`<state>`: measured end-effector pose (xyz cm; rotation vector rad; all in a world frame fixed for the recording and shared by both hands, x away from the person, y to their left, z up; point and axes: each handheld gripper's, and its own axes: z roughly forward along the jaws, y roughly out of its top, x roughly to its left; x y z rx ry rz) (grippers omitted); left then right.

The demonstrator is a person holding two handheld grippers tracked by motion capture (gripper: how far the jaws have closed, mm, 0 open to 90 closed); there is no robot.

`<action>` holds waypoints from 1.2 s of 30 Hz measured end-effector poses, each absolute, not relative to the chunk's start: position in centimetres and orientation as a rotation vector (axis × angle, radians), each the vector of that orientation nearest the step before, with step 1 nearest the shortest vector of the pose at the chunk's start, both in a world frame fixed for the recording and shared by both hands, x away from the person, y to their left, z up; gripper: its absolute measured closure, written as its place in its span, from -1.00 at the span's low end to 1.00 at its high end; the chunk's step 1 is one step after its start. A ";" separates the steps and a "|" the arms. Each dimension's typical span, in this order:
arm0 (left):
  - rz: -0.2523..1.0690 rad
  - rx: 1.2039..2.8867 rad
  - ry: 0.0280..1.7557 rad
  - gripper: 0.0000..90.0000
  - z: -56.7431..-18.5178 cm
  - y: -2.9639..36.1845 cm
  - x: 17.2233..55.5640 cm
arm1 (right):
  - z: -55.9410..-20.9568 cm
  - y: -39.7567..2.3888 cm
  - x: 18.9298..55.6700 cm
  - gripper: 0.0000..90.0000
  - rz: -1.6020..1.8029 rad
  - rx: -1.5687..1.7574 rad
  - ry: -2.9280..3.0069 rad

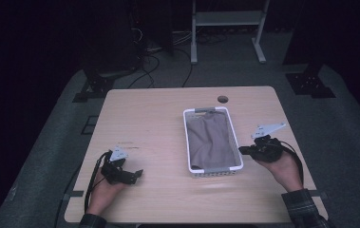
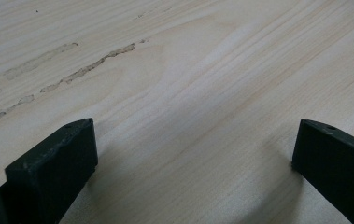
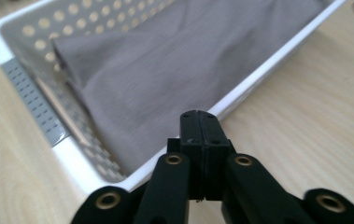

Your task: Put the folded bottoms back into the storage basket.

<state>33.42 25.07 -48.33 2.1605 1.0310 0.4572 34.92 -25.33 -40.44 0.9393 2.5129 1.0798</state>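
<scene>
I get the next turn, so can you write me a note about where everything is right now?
Left tool: open, holds nothing, low over the bare table.
Right tool: shut, holds nothing, just beside the basket's right rim.
Basket: white, mid-table.
Cloth: grey, folded, lies flat inside the basket.
Done: the cloth is in the basket.
Left: probably nothing; check that no edge hangs out.

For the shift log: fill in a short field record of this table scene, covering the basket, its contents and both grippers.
basket: white perforated plastic basket on the pale wooden table
contents: folded grey-brown cloth lying inside the basket
left gripper: jaws wide apart over bare tabletop, nothing between them
right gripper: jaws together, empty, beside the basket's right rim
</scene>
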 end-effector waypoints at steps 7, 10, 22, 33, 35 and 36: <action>0.457 2.160 1.031 -1.00 -48.3 25.1 33.4 | -42.9 -27.8 36.0 -0.42 1.040 1.153 2.349; 0.457 2.160 1.031 -1.00 -48.3 25.1 33.4 | -43.9 -28.3 36.5 -0.73 0.957 1.223 2.305; 0.456 2.161 1.029 -1.00 -48.3 25.1 33.4 | -47.1 -29.4 37.6 -1.00 0.854 1.306 2.289; 0.454 2.161 1.028 -1.00 -48.3 25.1 33.4 | -48.4 -29.9 37.7 -1.00 0.888 1.320 2.280; 0.455 2.162 1.029 -1.00 -48.3 25.1 33.4 | -48.6 -30.1 37.5 -1.00 0.918 1.308 2.261; 0.455 2.162 1.029 -1.00 -48.3 25.1 33.4 | -48.7 -30.2 37.5 -1.00 0.930 1.301 2.260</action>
